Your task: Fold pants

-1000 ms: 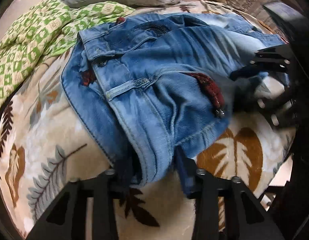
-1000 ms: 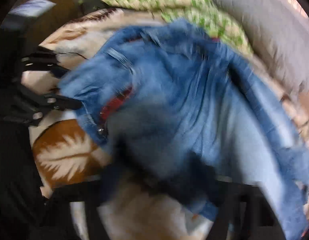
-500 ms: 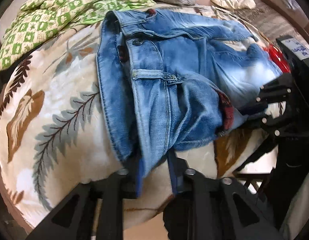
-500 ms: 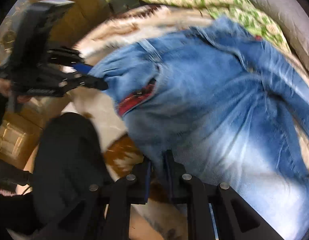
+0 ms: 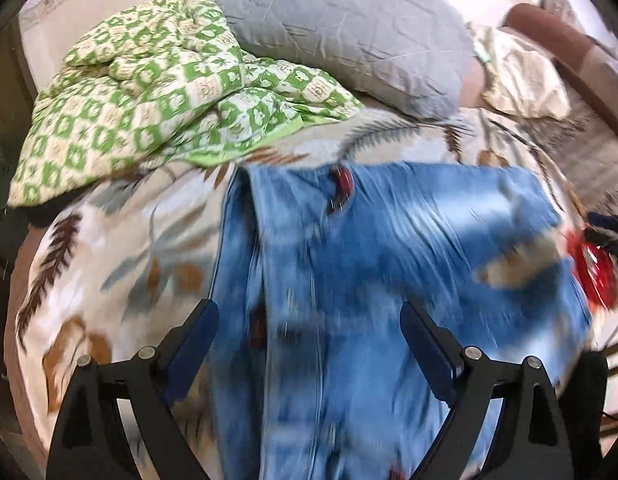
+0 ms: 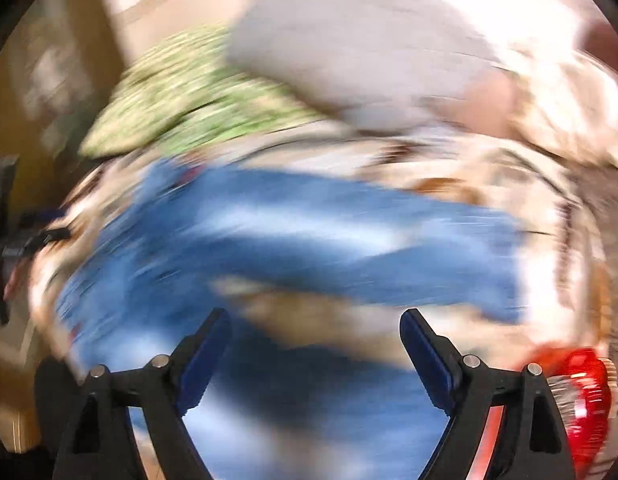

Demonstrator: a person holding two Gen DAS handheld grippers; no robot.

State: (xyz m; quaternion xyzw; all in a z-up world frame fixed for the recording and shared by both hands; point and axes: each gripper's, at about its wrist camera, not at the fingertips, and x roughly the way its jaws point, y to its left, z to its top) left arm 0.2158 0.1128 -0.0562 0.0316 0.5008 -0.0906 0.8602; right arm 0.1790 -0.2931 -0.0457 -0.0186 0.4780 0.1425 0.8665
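Blue jeans (image 5: 389, 264) lie spread on the leaf-print bed (image 5: 109, 264). Left tool (image 5: 309, 344) and right tool (image 6: 315, 344) are both opening wide above the denim, gripping nothing.

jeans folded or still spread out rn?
Spread, not folded: the jeans lie across the leaf-print blanket with one leg stretched sideways. Blur hides any finer folds.

pants (image 5: 389, 264) | faded blue denim | spread flat on leaf-print blanket (image 5: 109, 264) | blurred
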